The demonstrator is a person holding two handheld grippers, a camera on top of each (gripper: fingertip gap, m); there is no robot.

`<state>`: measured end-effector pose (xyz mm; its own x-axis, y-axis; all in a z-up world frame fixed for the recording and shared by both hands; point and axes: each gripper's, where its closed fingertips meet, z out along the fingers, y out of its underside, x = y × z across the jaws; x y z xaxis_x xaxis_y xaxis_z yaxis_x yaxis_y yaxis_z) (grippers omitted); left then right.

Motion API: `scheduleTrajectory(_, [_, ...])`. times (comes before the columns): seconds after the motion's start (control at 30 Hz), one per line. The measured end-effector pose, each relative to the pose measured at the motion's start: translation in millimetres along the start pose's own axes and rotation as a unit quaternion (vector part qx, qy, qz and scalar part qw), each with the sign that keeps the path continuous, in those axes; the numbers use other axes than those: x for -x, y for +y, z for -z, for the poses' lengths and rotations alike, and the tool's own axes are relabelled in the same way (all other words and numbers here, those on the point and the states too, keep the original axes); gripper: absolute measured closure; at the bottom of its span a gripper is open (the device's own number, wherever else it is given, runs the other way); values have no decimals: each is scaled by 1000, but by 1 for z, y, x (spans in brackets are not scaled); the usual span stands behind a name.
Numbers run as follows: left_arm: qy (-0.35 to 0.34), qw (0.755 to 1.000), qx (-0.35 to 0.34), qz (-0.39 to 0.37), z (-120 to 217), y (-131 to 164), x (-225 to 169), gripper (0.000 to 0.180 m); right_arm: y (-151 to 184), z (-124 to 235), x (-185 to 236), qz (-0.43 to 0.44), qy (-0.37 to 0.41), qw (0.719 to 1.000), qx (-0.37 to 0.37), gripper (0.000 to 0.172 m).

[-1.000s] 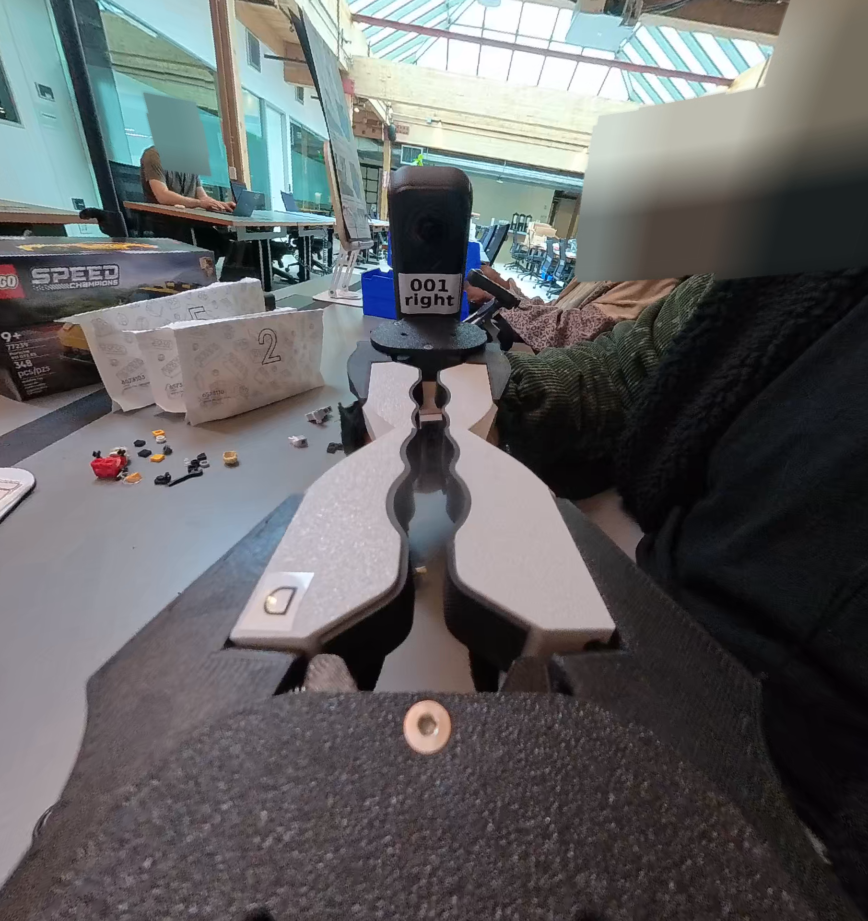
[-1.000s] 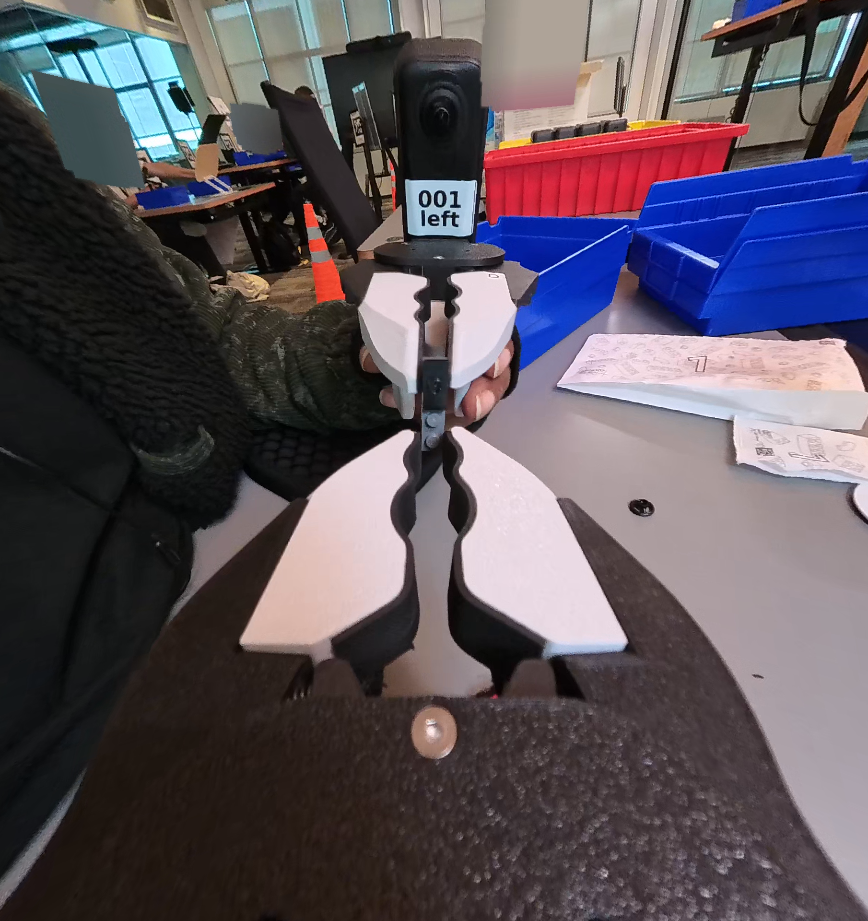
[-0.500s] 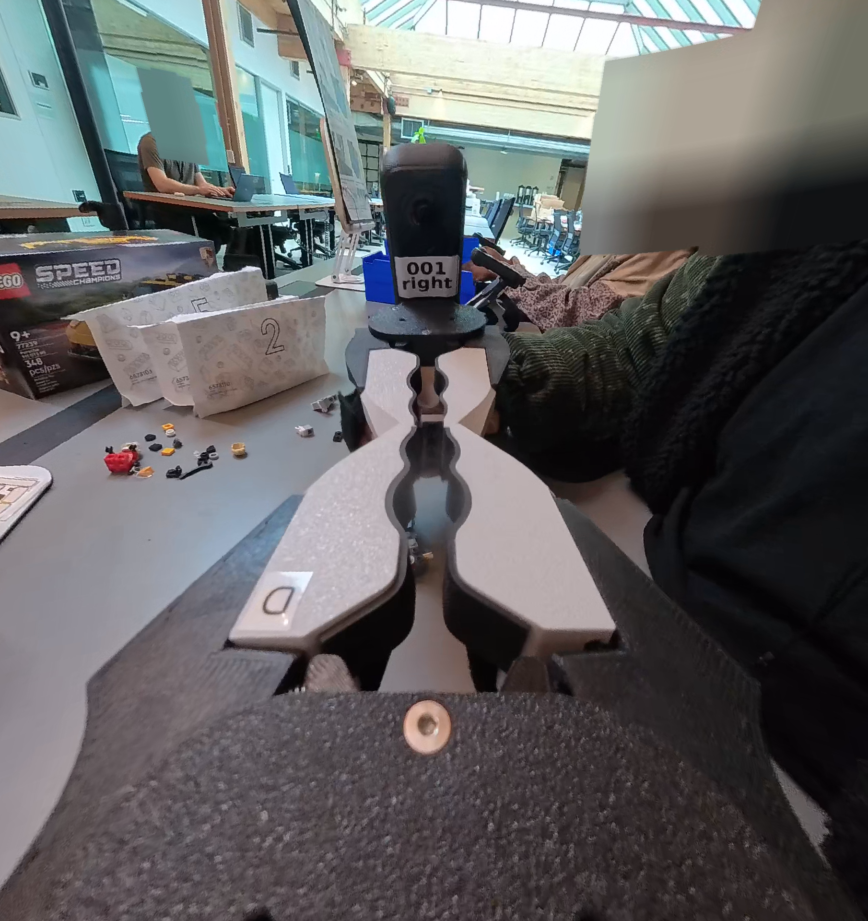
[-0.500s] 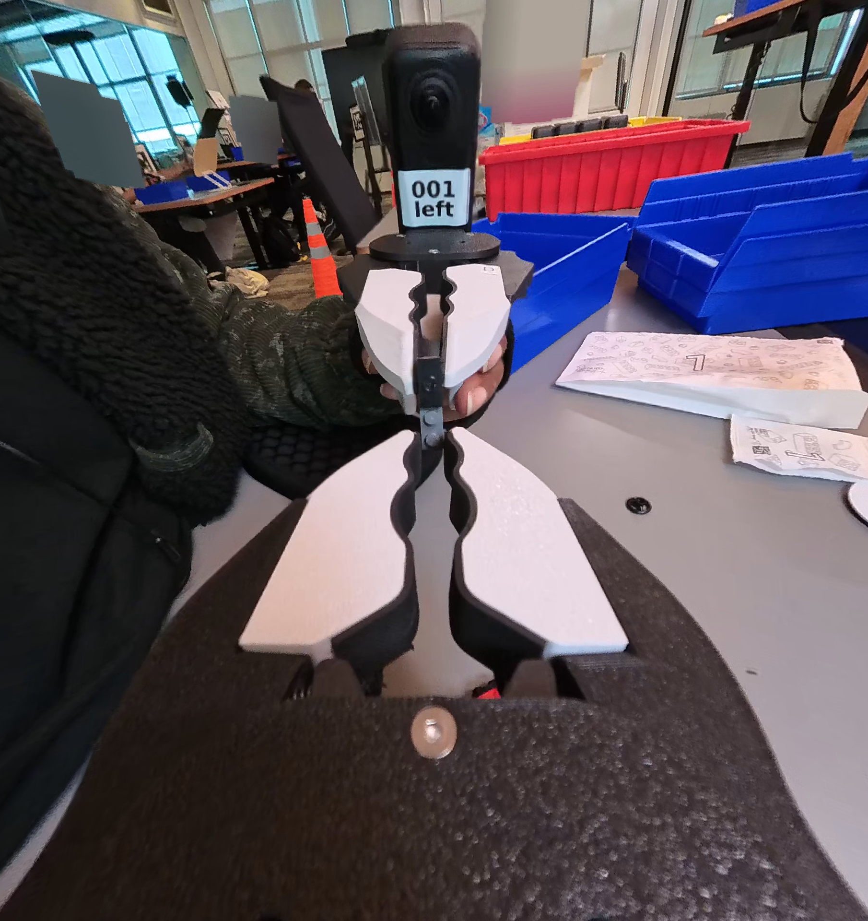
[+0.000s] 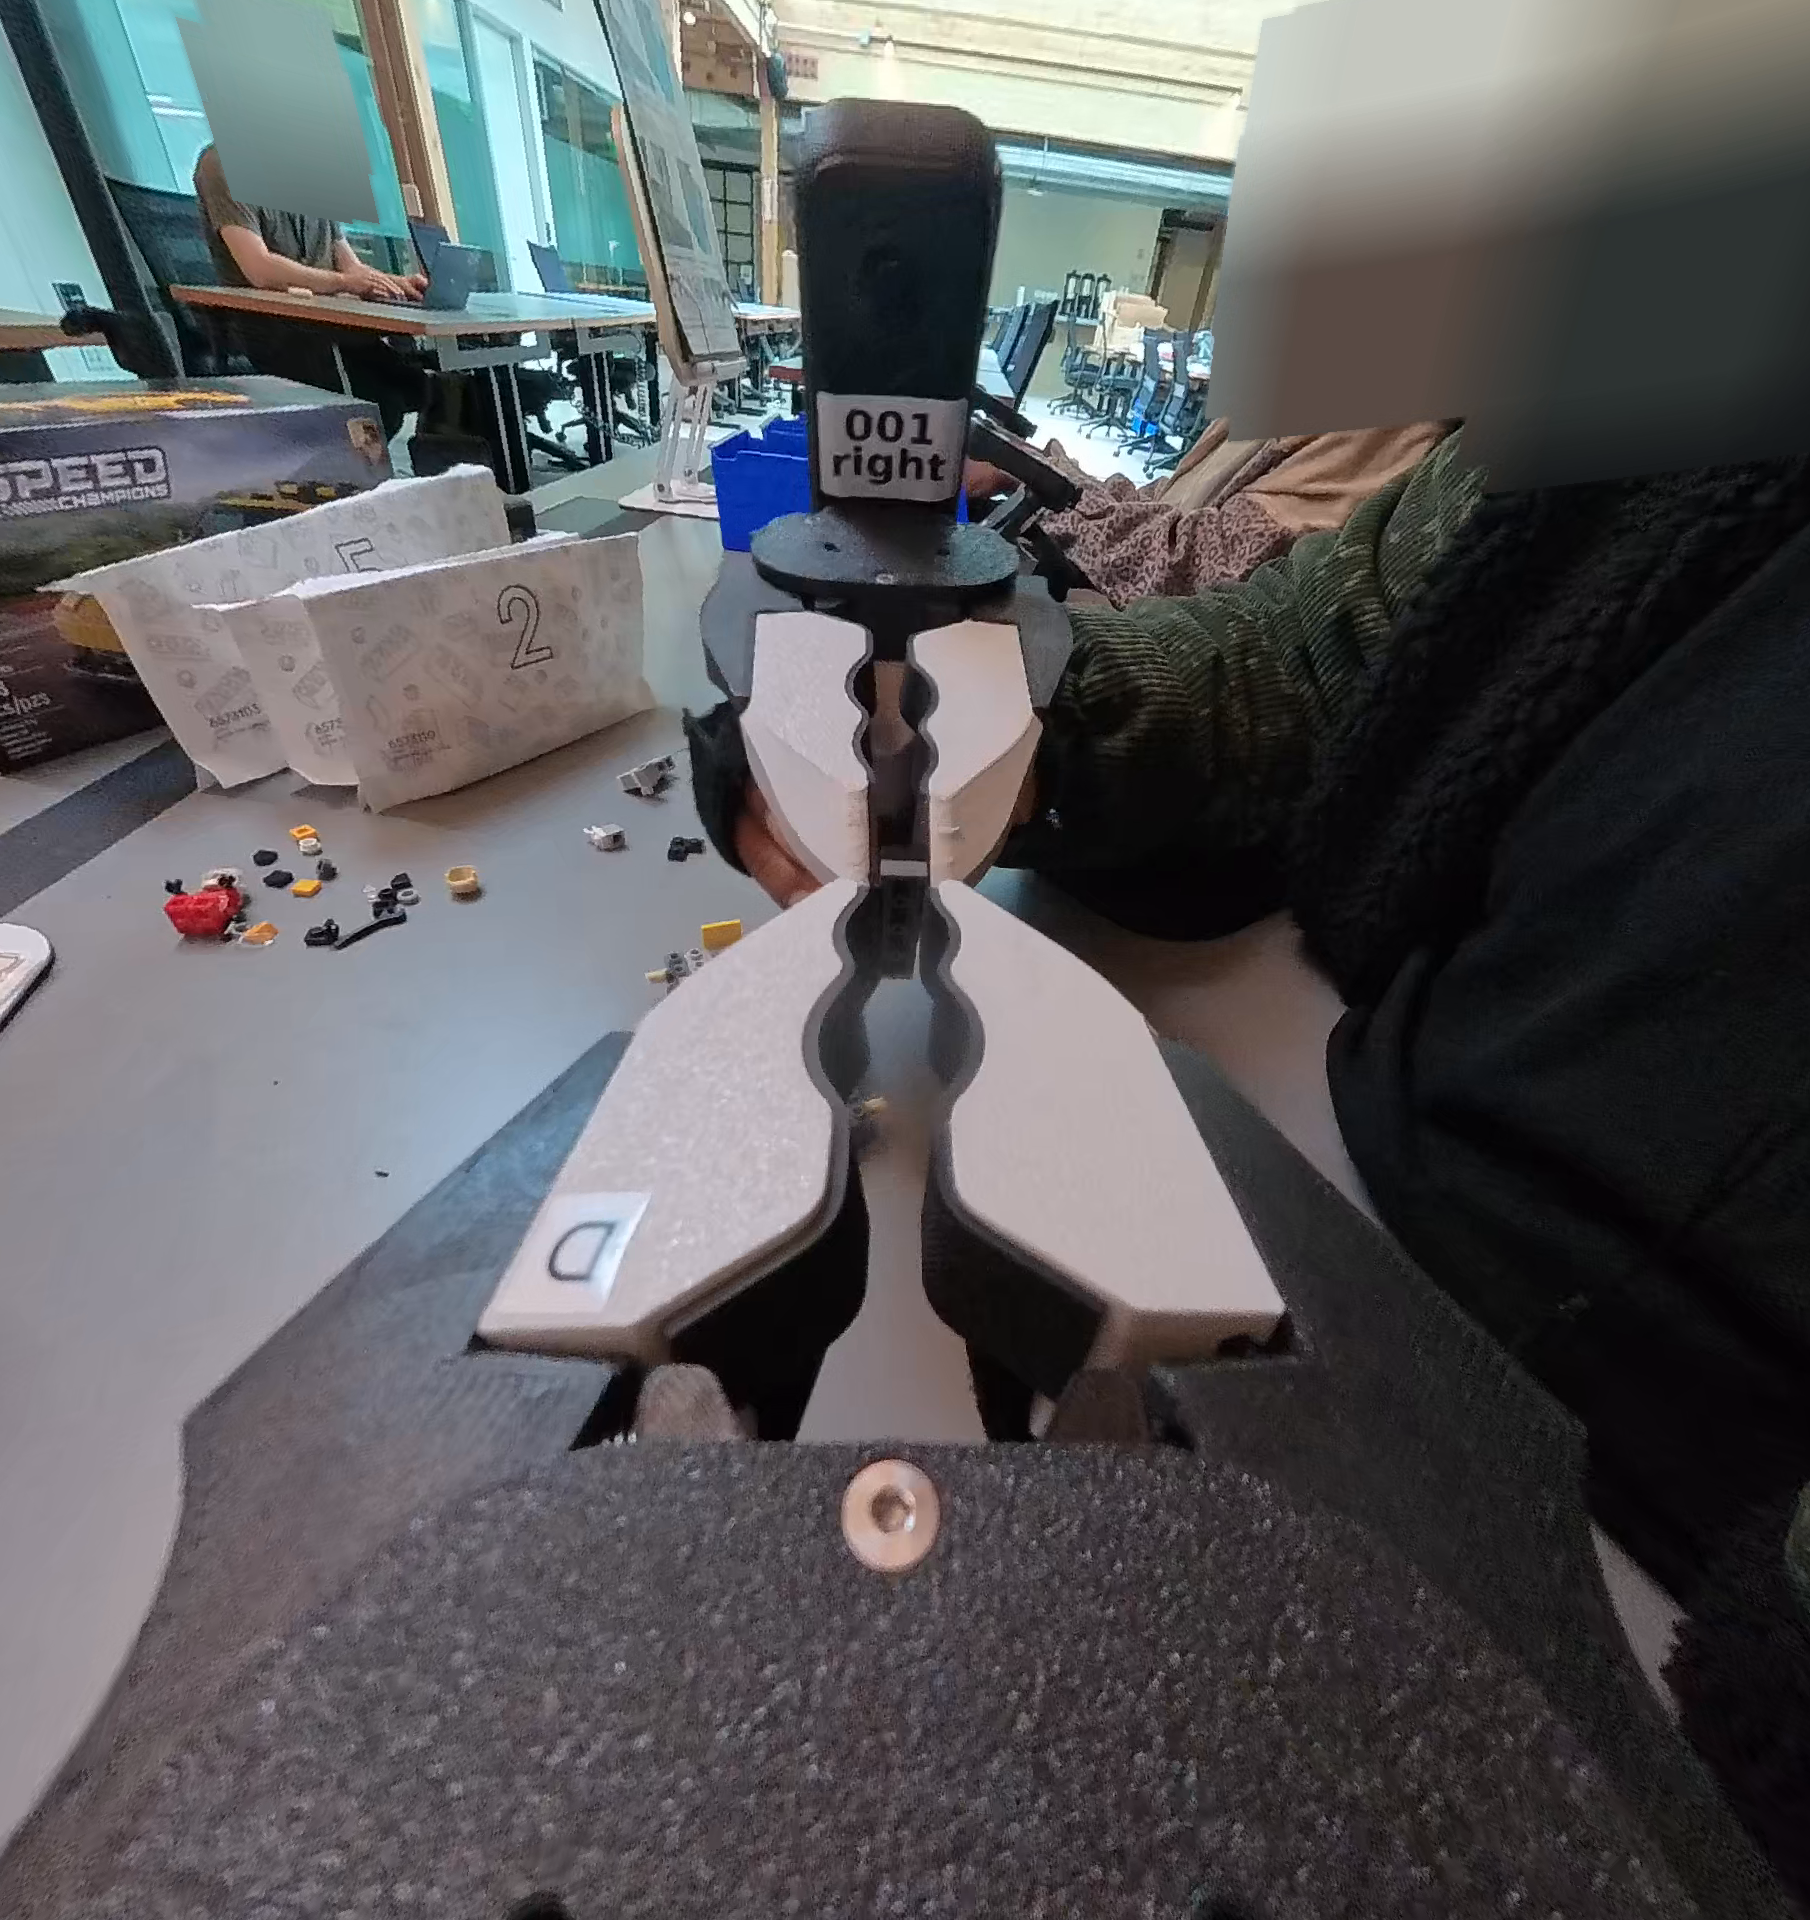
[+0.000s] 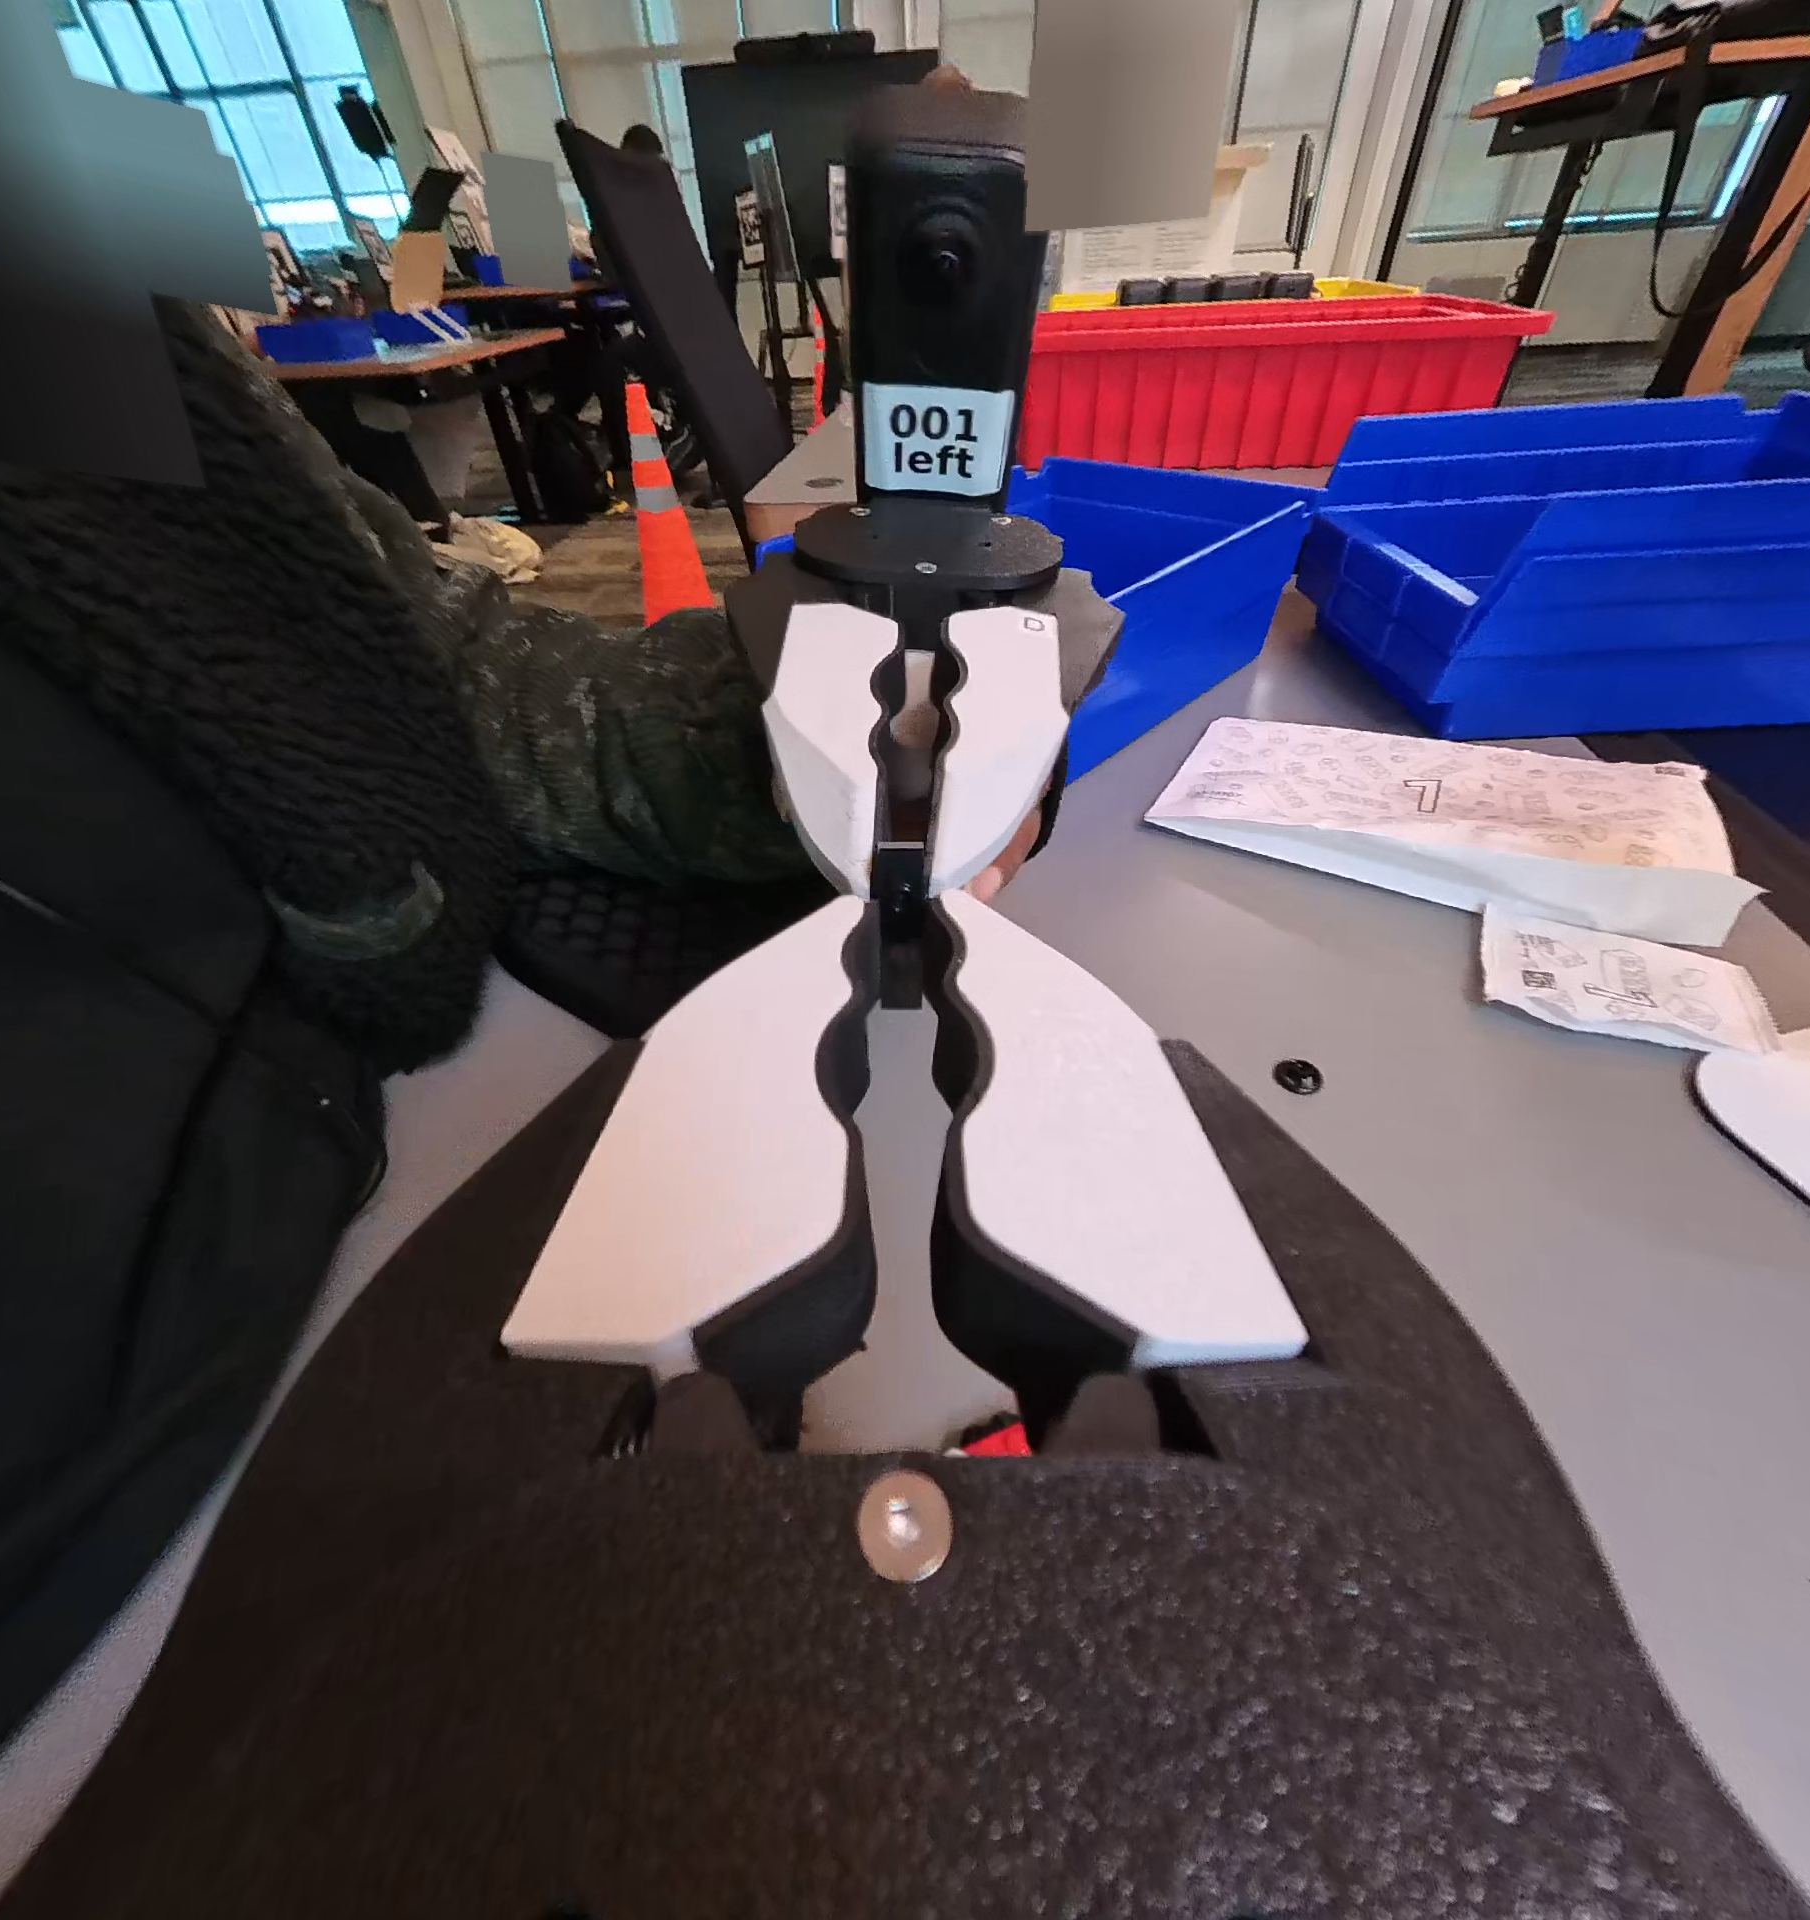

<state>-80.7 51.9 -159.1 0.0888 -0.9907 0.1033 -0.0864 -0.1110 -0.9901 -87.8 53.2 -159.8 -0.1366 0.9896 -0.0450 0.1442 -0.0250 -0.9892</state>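
My left gripper (image 5: 896, 914) is clamped narrowly on a small black plastic brick piece (image 5: 899, 925), and my right gripper (image 6: 901, 935) pinches a black brick piece (image 6: 899, 966) too. The 2 sets of tips meet nose to nose above the grey table (image 5: 257, 1091). Loose small bricks (image 5: 298, 894) lie near white paper bags (image 5: 485, 665).

Small black brick piece (image 6: 899, 940) clamped between both grippers' facing fingers (image 6: 776, 1018).

The table (image 5: 205, 1143) looks smooth, matt grey. Paper bags (image 5: 465, 675) stand crinkled near its far edge, beside glossy plastic bricks (image 5: 200, 912). The left gripper (image 5: 899, 914) has grainy white plastic fingers (image 5: 735, 1091) on a rough black body.
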Motion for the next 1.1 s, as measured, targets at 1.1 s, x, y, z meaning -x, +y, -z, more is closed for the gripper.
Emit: scheduleTrajectory(1.1, [-18, 1000, 4, -24, 2, -4, 0, 173, -2, 1, 2, -45, -26, 998, -32, 165])
